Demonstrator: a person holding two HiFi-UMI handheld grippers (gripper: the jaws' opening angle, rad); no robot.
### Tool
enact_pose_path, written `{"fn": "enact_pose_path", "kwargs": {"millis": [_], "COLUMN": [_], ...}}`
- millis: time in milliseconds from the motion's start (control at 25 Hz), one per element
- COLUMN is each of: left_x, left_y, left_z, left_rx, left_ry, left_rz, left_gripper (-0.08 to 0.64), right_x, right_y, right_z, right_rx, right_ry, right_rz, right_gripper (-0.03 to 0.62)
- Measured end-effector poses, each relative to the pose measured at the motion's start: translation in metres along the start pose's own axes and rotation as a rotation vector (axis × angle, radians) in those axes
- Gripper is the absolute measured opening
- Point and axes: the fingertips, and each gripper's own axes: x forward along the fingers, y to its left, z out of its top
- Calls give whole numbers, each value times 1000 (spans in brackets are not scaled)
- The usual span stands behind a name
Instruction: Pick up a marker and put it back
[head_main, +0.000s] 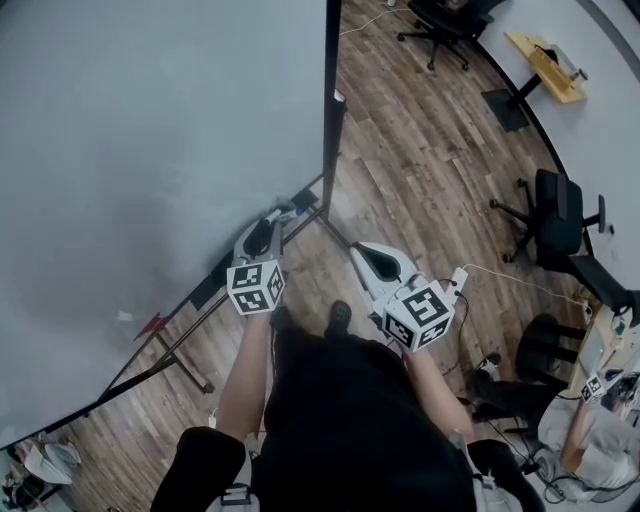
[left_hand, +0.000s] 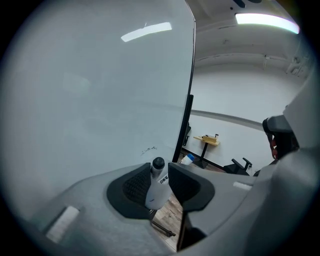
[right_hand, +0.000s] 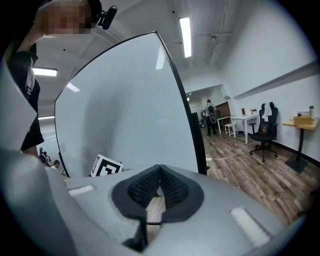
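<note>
Left gripper view shows your left gripper (left_hand: 160, 167) open: the jaws stand apart around the marker (left_hand: 156, 190), and the pads do not seem to press on it. Its black cap (left_hand: 158, 163) points to 12 o'clock, near the whiteboard's (left_hand: 95, 95) lower corner. Expect the marker to be light, stiff and smooth-barrelled, so it will likely roll or slip. Take it mid-barrel, not by the cap. Your right gripper (right_hand: 159, 172) is closed on nothing. Count one marker for sure, one blue-capped thing (left_hand: 187, 159) at 1 o'clock that may be a second, one whiteboard and two grippers.
</note>
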Motion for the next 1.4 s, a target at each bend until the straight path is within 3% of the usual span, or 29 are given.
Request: {"fn": "enact_pose_path", "kwargs": {"millis": [440, 840, 1120, 1400], "left_x": [-6, -42, -92, -155], "left_y": [-3, -20, -36, -61], "left_z": [11, 39, 90, 130], "left_rx": [8, 83, 74, 105], "left_ry": [-31, -130, -223, -304], "left_rz": [52, 121, 55, -94], "left_gripper": [75, 74, 75, 75], "right_x": [-20, -37, -37, -45], "right_y": [-13, -17, -4, 32], "right_z": [6, -3, 3, 17], "right_rx": [3, 17, 22, 10], "right_ry": [-24, -46, -78, -112], "right_rz": [-5, 28, 15, -32], "right_gripper": [3, 3, 3, 3]}}
